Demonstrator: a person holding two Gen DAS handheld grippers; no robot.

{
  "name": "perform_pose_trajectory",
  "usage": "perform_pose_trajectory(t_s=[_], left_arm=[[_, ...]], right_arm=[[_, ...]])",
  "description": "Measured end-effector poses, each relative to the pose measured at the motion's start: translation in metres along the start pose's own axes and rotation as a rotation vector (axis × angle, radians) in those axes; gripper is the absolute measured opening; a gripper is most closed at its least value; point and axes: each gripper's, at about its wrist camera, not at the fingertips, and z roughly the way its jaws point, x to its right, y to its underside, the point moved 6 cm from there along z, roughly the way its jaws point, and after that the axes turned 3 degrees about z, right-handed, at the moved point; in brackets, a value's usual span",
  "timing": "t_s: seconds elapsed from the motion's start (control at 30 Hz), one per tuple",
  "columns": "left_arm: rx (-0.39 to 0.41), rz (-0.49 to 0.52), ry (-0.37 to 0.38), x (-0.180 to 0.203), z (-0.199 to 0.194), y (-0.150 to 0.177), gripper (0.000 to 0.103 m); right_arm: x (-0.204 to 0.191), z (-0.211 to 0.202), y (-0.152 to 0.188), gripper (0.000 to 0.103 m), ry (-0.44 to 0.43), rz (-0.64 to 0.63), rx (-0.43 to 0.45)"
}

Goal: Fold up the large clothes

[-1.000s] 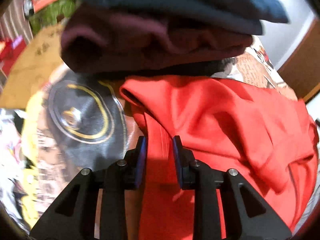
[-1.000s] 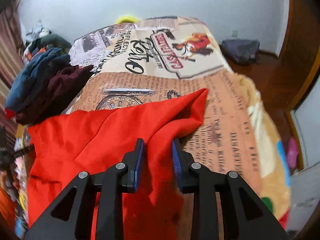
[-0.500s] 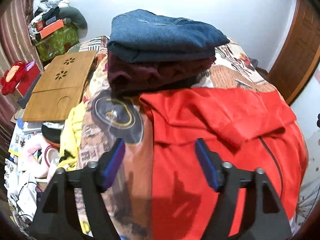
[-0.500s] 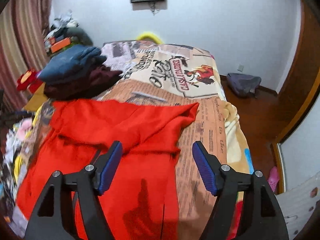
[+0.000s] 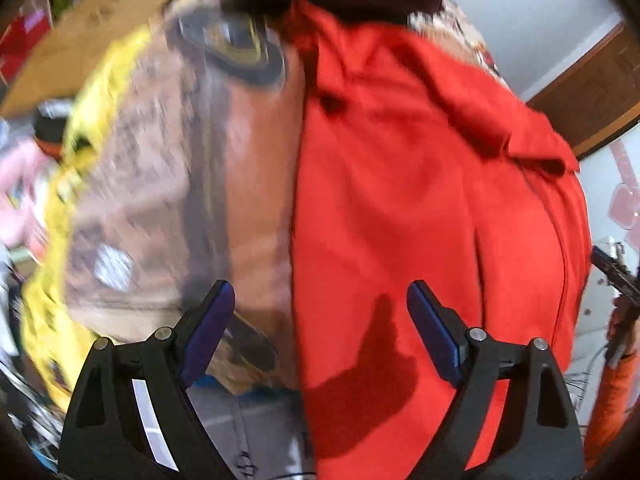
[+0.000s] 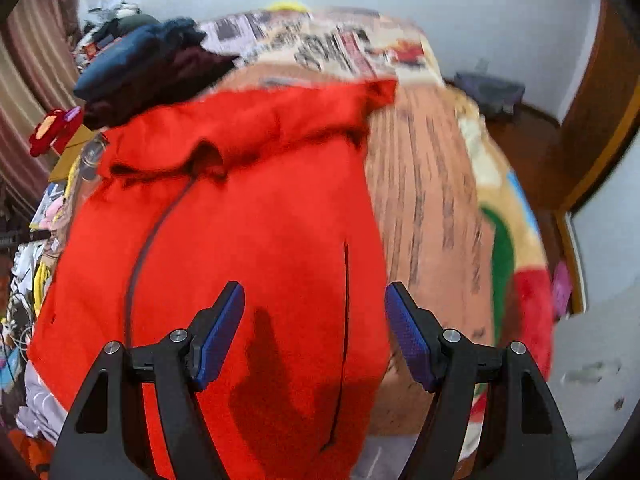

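A large red zip jacket (image 5: 420, 200) lies spread on the printed bedspread (image 5: 168, 168), its hood folded down over the top part (image 6: 256, 128). It also shows in the right wrist view (image 6: 248, 248). My left gripper (image 5: 318, 328) is open and empty above the jacket's left edge near the hem. My right gripper (image 6: 314, 330) is open and empty above the jacket's right side near a pocket slit (image 6: 345, 280). Both views are motion-blurred.
A stack of folded clothes, dark blue on maroon (image 6: 148, 68), sits on the bed beyond the jacket's top left. The bedspread (image 6: 432, 208) lies bare to the jacket's right. Clutter lies on the floor at left (image 5: 28, 184). A wooden door (image 5: 592, 80) stands at right.
Both grippers let go of the jacket's folded hood part, opened wide, then pulled back and came down toward the jacket's hem end. The hood now lies folded over the jacket.
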Motion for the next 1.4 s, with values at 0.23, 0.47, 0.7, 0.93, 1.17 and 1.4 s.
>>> perform_pose_trajectory(t_s=[0.23,0.47,0.7,0.93,1.17,1.4], left_arm=[[-0.011,-0.103,0.110,0.005,0.025,0.021,0.087],[0.029,-0.022,0.131,0.036,0.010,0.017,0.028],[0.129,0.013,0.104,0.069,-0.018,-0.017,0.004],[0.365,0.042,0.069,0.086,-0.092,-0.081,0.004],[0.429,-0.015,-0.022,0.057,-0.085,-0.117,0.004],[0.188,-0.110,-0.127,0.016,0.014,-0.106,0.007]], right_arm=[[0.001,0.015,0.017,0.073,-0.003,0.033,0.002],[0.001,0.012,0.007,0.061,-0.038,0.146,0.074],[-0.028,0.003,-0.016,0.011,-0.148,0.050,0.080],[-0.032,-0.035,-0.069,0.011,-0.170,0.006,0.227],[-0.013,-0.012,-0.109,0.011,-0.058,0.059,0.269],[0.004,0.041,-0.113,0.012,-0.049,0.123,0.173]])
